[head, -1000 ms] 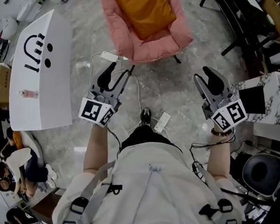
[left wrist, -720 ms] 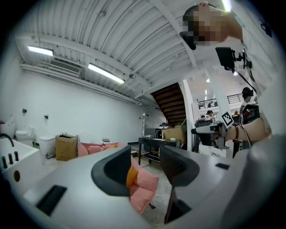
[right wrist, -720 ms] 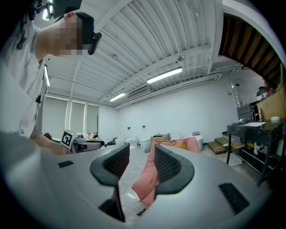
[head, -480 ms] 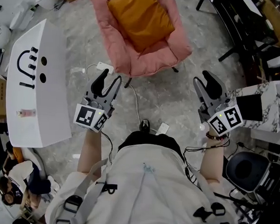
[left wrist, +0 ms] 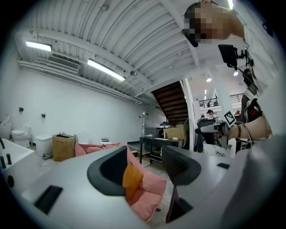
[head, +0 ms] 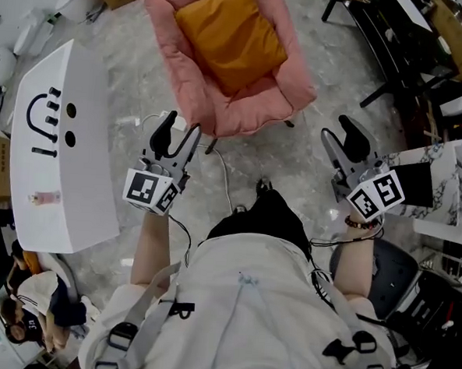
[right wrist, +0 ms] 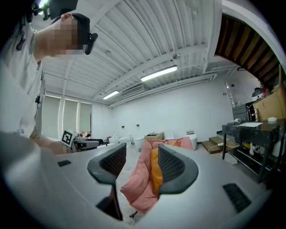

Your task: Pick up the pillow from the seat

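An orange pillow [head: 231,33] lies on the seat of a pink padded chair [head: 284,82] at the top of the head view. My left gripper [head: 180,127] hovers above the floor just short of the chair's near left corner. My right gripper [head: 338,129] hangs to the right of the chair, well apart from it. Both point at the chair, and both sets of jaws are opening with nothing between them. In the left gripper view the pillow [left wrist: 132,178] and chair [left wrist: 149,197] show far off between the jaws. The right gripper view shows the pillow [right wrist: 154,172] in the same way.
A white slab [head: 61,154] with black marks stands left of the chair. A marble-patterned block [head: 451,166] sits at the right, and a black table [head: 404,34] stands at the back right. Cables [head: 224,172] trail over the grey floor by the person's foot.
The person has stepped towards the chair, which now sits lower and larger in the head view. Both grippers have come closer to it, still holding nothing.
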{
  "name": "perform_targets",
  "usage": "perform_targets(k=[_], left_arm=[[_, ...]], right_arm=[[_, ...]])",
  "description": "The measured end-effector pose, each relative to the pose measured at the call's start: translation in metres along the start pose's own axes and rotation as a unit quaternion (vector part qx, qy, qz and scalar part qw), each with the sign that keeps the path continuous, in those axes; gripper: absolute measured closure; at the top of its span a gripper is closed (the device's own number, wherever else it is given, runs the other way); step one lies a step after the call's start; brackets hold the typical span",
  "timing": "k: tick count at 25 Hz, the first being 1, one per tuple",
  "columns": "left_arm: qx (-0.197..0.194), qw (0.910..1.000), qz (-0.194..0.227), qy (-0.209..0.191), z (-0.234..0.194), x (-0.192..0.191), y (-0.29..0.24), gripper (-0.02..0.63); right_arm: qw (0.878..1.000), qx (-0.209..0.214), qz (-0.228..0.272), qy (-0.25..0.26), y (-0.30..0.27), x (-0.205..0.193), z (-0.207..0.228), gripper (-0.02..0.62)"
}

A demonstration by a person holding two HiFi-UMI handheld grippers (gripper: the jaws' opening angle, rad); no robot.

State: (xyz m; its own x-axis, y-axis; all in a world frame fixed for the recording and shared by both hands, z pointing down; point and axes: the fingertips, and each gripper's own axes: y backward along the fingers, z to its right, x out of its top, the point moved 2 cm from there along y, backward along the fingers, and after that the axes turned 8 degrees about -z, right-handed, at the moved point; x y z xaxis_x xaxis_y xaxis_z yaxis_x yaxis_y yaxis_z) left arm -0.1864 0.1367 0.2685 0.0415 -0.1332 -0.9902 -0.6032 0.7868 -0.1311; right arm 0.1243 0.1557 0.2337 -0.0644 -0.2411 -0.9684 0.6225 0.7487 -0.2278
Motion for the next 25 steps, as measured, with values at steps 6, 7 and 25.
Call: perform_targets(k=[6, 7, 25], left_arm=[[0.009, 0.9997, -0.019, 0.013, -0.027, -0.005, -0.049, 0.319], [0.01, 0.9996, -0.021, 0.016, -0.031, -0.006, -0.06, 0.311], [0.028, 0.9962, -0.057, 0.059, -0.075, -0.005, -0.211, 0.219]], right_arm=[[0.999, 0.025, -0.014, -0.017, -0.056, -0.014, 0.047, 0.347], [0.999, 0.028, -0.015, -0.019, -0.066, -0.014, 0.057, 0.341], [0.993, 0.112, -0.049, -0.006, -0.195, 0.015, 0.191, 0.315]])
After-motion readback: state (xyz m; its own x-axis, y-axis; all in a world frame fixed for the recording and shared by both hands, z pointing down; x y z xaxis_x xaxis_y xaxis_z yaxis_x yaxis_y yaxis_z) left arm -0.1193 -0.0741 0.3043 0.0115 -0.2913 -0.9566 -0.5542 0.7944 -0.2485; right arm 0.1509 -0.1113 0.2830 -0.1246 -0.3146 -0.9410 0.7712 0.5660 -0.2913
